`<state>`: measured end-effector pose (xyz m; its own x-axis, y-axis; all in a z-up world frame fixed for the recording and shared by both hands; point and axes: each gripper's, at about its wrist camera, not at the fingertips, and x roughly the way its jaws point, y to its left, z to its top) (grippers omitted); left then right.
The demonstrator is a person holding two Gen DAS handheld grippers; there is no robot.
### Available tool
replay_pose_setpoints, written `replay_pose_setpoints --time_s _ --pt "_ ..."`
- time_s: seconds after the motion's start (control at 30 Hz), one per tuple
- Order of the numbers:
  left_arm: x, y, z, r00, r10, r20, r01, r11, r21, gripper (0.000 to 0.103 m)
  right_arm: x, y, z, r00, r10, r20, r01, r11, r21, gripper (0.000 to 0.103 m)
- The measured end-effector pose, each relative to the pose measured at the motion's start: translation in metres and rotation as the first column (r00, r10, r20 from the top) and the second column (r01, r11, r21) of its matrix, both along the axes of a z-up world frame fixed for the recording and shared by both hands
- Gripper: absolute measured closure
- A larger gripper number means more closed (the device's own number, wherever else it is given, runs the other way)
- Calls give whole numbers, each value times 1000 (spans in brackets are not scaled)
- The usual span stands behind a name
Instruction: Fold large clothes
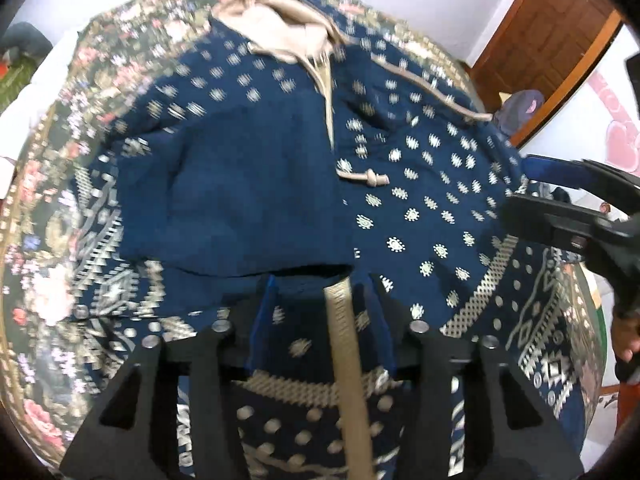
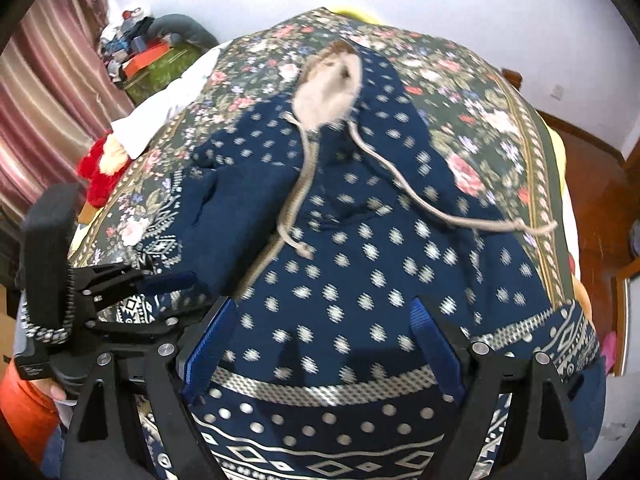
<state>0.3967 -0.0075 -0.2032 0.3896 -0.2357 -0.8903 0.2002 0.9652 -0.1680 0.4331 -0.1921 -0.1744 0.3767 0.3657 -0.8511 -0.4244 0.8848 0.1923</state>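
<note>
A navy hooded coat (image 1: 420, 184) with white motifs, a beige-lined hood (image 1: 280, 24) and a toggle (image 1: 364, 178) lies spread on a floral bedspread (image 1: 60, 160). One plain navy side (image 1: 240, 184) is folded over its front. My left gripper (image 1: 324, 308) hovers low over the beige front strip (image 1: 344, 344), jaws partly apart, pads not pressing the cloth. My right gripper (image 2: 324, 344) stands wide open over the coat (image 2: 360, 264) near its patterned hem band (image 2: 320, 392), holding nothing. Each gripper shows in the other's view: the right gripper (image 1: 524, 188), the left gripper (image 2: 176, 302).
The bedspread (image 2: 480, 92) covers a bed. A wooden door (image 1: 552, 40) and wooden floor (image 2: 592, 200) lie to the right of the bed. A striped curtain (image 2: 48, 80), a red plush toy (image 2: 96, 172) and a pile of clutter (image 2: 140, 52) are at the left. A hand (image 2: 52, 392) holds the left gripper.
</note>
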Motion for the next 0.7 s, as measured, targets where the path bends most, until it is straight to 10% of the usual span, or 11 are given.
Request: replay_pose_setpoints --time_s 0.33,0.7 --pt "-22 120 42 975 170 145 -178 983 45 42 -6 92 3 988 152 39 -149 987 -61 16" --pt "-7 200 -34 953 303 11 -303 950 72 42 12 210 -67 959 284 -16 -279 927 -250 16"
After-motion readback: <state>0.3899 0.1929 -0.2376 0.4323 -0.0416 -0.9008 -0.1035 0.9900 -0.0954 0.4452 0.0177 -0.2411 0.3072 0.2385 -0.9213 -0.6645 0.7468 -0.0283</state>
